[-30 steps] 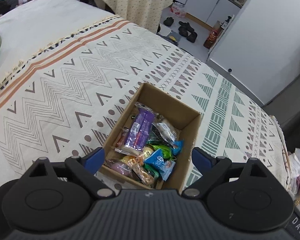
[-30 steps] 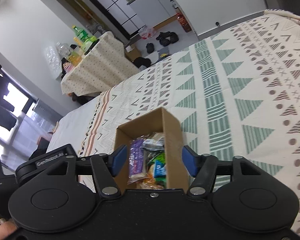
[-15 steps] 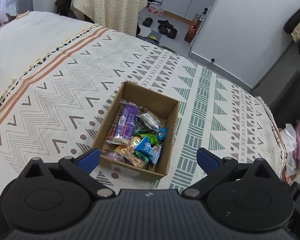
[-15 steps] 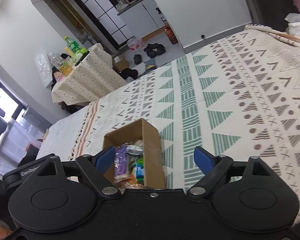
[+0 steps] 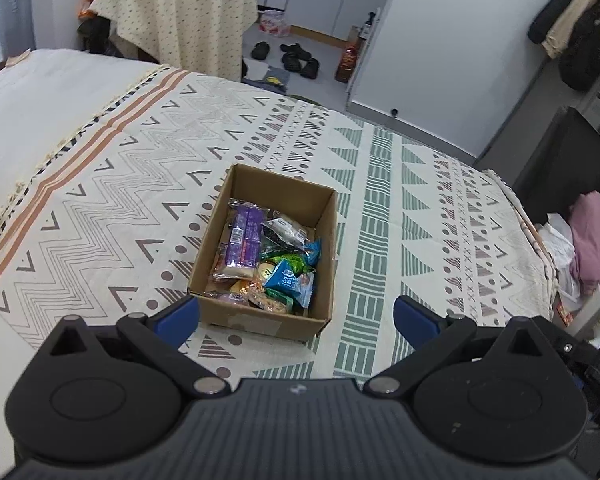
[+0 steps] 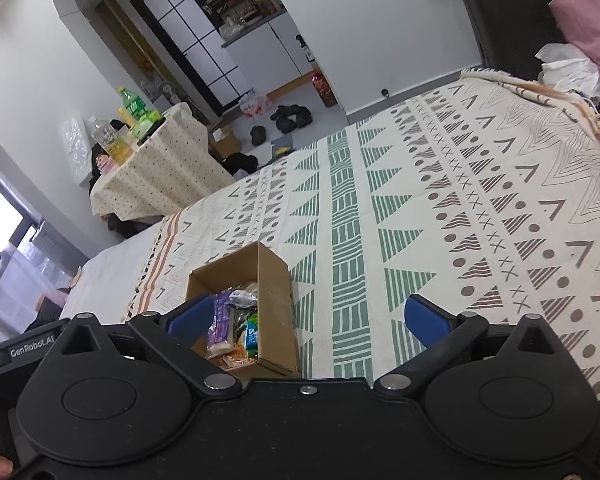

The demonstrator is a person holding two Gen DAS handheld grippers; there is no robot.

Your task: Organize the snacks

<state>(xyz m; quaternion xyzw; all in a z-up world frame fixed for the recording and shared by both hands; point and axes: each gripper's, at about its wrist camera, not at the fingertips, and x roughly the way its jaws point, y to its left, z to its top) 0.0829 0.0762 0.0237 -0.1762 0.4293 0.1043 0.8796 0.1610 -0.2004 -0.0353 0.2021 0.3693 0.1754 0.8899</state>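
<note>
An open cardboard box [image 5: 324, 248] sits on a patterned bedspread [image 5: 100, 200]. It holds several snack packets, among them a purple one [image 5: 244, 236] and a blue one [image 5: 290, 282]. My left gripper [image 5: 296, 318] is open and empty, held above and in front of the box's near wall. In the right wrist view the same box [image 6: 276, 300] lies low and left of centre. My right gripper [image 6: 312, 320] is open and empty, held above the bed with the box by its left finger [image 6: 190, 316].
A table with a dotted cloth [image 5: 180, 20] and bottles stands past the far end of the bed. Shoes [image 5: 296, 58] lie on the floor by a white cabinet. Clothes and a pink bundle [image 5: 590, 236] lie off the bed's right side.
Both grippers have pulled back and up from the box, so it looks smaller and farther. The right gripper's fingers have spread wider. The snacks in the box have not moved.
</note>
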